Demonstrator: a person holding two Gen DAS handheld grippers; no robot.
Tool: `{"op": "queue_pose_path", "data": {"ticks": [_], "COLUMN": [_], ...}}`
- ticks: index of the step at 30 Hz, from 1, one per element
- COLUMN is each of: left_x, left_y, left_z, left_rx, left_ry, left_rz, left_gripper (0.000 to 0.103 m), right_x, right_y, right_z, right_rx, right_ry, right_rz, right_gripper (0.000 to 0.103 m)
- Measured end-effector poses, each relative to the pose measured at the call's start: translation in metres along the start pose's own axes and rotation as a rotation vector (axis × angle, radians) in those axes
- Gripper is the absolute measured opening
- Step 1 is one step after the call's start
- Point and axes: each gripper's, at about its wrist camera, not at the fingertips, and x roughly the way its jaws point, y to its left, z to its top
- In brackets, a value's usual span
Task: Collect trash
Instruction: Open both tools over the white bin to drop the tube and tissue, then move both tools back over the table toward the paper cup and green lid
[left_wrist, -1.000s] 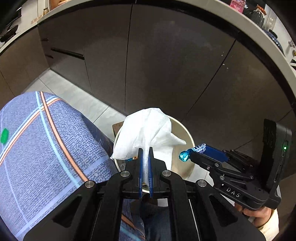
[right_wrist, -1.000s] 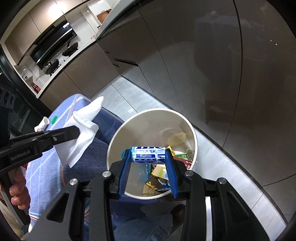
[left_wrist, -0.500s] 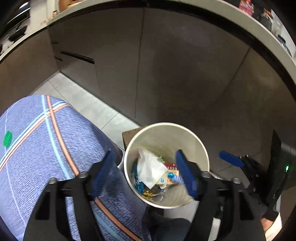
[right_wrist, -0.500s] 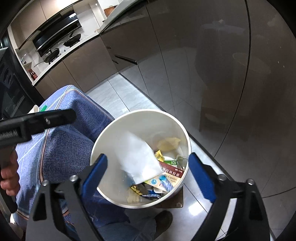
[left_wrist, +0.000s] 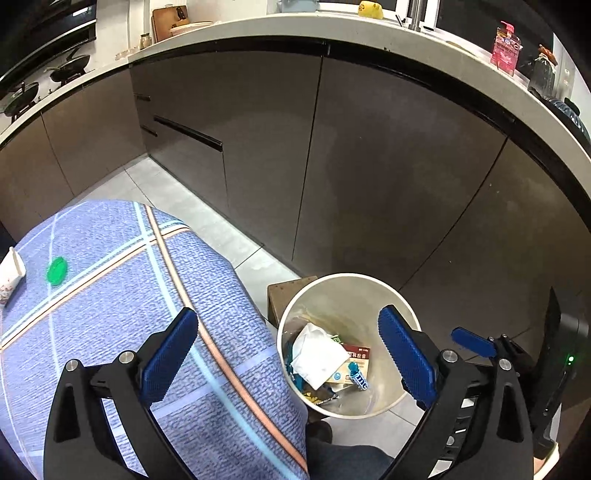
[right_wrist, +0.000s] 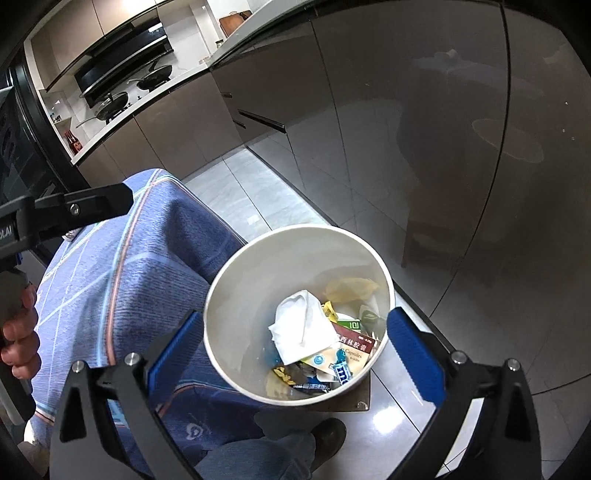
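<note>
Both grippers, the left gripper (left_wrist: 288, 363) and the right gripper (right_wrist: 295, 350), are spread wide and hold nothing, above the white trash bin (right_wrist: 236, 295). Inside the bin a crumpled white tissue (right_wrist: 301, 326) lies on top, and its long side runs from the far rim toward the near one. Wrappers and a red medicine box (right_wrist: 356, 343) lie beside it. Just left of the bin hangs a blue checked tablecloth (left_wrist: 110, 280), with a green cap (left_wrist: 56, 270) on it. Brown cabinets (left_wrist: 369, 166) stand behind.

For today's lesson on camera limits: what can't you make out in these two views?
- Bottom of the bin: both views, covered by the tissue and wrappers.
- Cup on the tablecloth: left view, cut off by the edge.
- Box print: too small.
</note>
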Motion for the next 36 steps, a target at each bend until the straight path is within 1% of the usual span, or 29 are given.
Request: {"op": "queue_pose_path", "data": {"ticks": [3,4,8,13,17,20,22,25,29,36], "left_x": [-0.012,-0.013,-0.03,-0.05,-0.068,-0.087,-0.1,-0.119,-0.137,-0.165], "left_y": [0.003,0.007,0.019,0.032,0.051,0.072,0.089,0.116,0.153,0.223], "left_z": [-0.001,0.005,0.007,0.001,-0.005,-0.013,-0.019,-0.026,-0.036,-0.058], "left_rx": [-0.006,-0.009,-0.023,-0.049,-0.084,-0.11,-0.125,-0.159,-0.215,-0.329], "left_ry": [-0.013,-0.017,-0.041,-0.06,-0.063,-0.065,-0.085,-0.102,-0.105,-0.14], "left_rz": [0.019,0.024,0.037,0.04,0.034,0.035,0.06,0.073,0.083,0.155], "left_gripper": [0.094,0.094,0.094,0.094,0.094,0.094,0.094,0.094,0.094,0.094], "right_x": [-0.01,-0.012,-0.023,-0.035,-0.044,-0.051,-0.054,-0.055,-0.056,-0.045], "right_y": [0.007,0.009,0.021,0.043,0.062,0.077,0.089,0.11,0.143,0.21], "right_z": [0.004,0.006,0.012,0.016,0.021,0.024,0.026,0.031,0.038,0.043], "right_rx": [-0.009,-0.013,-0.036,-0.079,-0.11,-0.126,-0.14,-0.171,-0.226,-0.345], "right_ry": [-0.017,-0.021,-0.039,-0.063,-0.074,-0.093,-0.101,-0.106,-0.109,-0.086], "right_rz": [0.005,0.006,0.014,0.02,0.031,0.043,0.064,0.087,0.125,0.171], "right_gripper": [0.1,0.1,0.1,0.1,0.1,0.1,0.1,0.1,0.1,0.098]}}
